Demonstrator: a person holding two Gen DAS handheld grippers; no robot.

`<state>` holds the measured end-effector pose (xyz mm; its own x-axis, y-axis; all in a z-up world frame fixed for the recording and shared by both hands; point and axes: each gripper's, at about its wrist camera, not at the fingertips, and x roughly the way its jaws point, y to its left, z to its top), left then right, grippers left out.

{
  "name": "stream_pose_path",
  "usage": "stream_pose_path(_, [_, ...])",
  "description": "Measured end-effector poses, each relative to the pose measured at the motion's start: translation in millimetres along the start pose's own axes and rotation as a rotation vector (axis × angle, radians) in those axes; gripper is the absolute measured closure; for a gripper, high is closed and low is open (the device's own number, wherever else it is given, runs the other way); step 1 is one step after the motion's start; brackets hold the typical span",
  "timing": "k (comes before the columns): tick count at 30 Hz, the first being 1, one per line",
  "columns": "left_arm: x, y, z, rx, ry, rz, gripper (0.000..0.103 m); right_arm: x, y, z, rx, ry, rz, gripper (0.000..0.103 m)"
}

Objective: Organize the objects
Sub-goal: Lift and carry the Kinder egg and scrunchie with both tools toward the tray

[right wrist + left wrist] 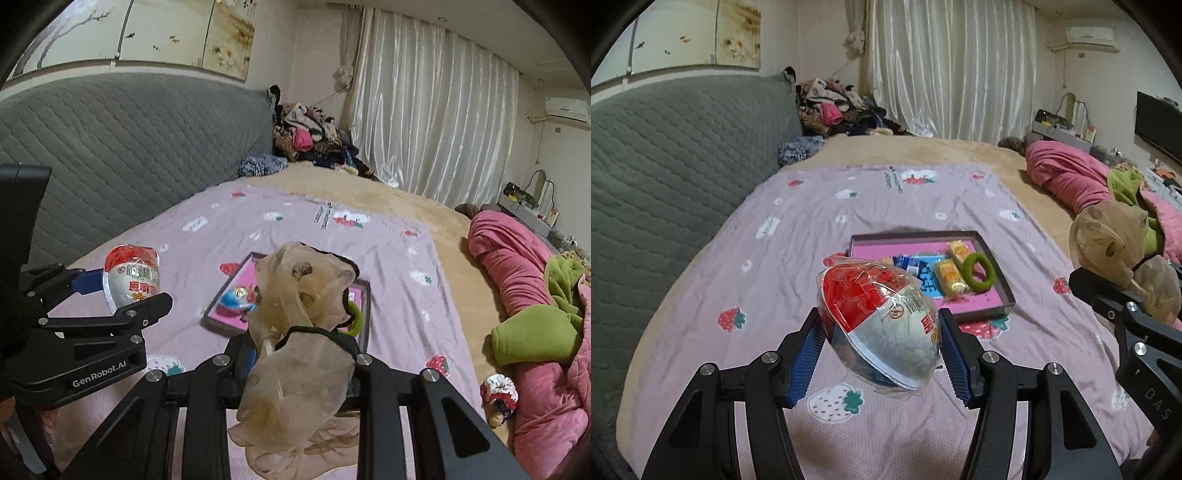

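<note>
The left gripper (882, 332) holds a red-and-white wrapped egg-shaped packet (879, 325) between its blue pads (809, 354), raised above the strawberry-print sheet (798, 229); the pads press its two sides, and crinkled clear wrap sticks out below. The right gripper (303, 354) has its jaws drawn narrow on a sheer beige cloth with a black elastic band (299, 332); the cloth bunches up above the fingers and hangs down in front of them, hiding the pads.

Beyond both grippers a shallow box with a dark rim and pink floor (988, 254) lies on the sheet, towards its right edge. Inside it, from the left wrist view, are a blue packet (919, 269), two yellow wrapped snacks (951, 275) side by side, and a green ring (979, 271) touching the snacks at the box's right side. From the right wrist view a small blue-and-pink wrapped item (236, 297) lies near the box's left corner.

The sheet covers part of a tan blanket (960, 151). At the bed's right edge lie a rolled pink quilt (517, 266) and a green cloth (535, 332), with a small red-and-white fabric item (498, 393) beside them.
</note>
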<state>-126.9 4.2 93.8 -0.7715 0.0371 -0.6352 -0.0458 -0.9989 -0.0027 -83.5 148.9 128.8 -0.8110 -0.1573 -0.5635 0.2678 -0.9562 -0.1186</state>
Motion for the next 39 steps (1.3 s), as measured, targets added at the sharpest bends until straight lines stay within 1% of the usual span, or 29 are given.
stream_pose_path(8, [-1,-1,25,0.011,-0.037,0.013,0.041,-2,-5,20,0.006,-0.044,0.001,0.074])
stream_pose_path(12, [13,-2,39,0.012,-0.036,0.015,0.041,12,-11,32,0.012,-0.056,-0.001,0.074])
stream_pose_path(14, [26,-3,45,0.017,-0.035,0.018,0.041,24,-15,37,0.012,-0.047,-0.003,0.074])
stream_pose_path(19, [70,-4,56,0.014,-0.010,0.012,0.041,68,-21,41,0.008,-0.010,0.002,0.074])
stream_pose_path(24, [127,-2,55,0.014,0.032,0.007,0.041,123,-26,32,0.014,0.047,0.007,0.074])
stream_pose_path(31, [207,-8,35,0.029,0.096,-0.007,0.041,198,-36,6,0.032,0.140,0.020,0.074])
stream_pose_path(35, [240,-20,23,0.057,0.117,-0.008,0.041,235,-42,-15,0.042,0.200,0.014,0.074])
stream_pose_path(39, [263,-34,13,0.075,0.123,-0.016,0.041,257,-51,-30,0.052,0.235,0.007,0.074])
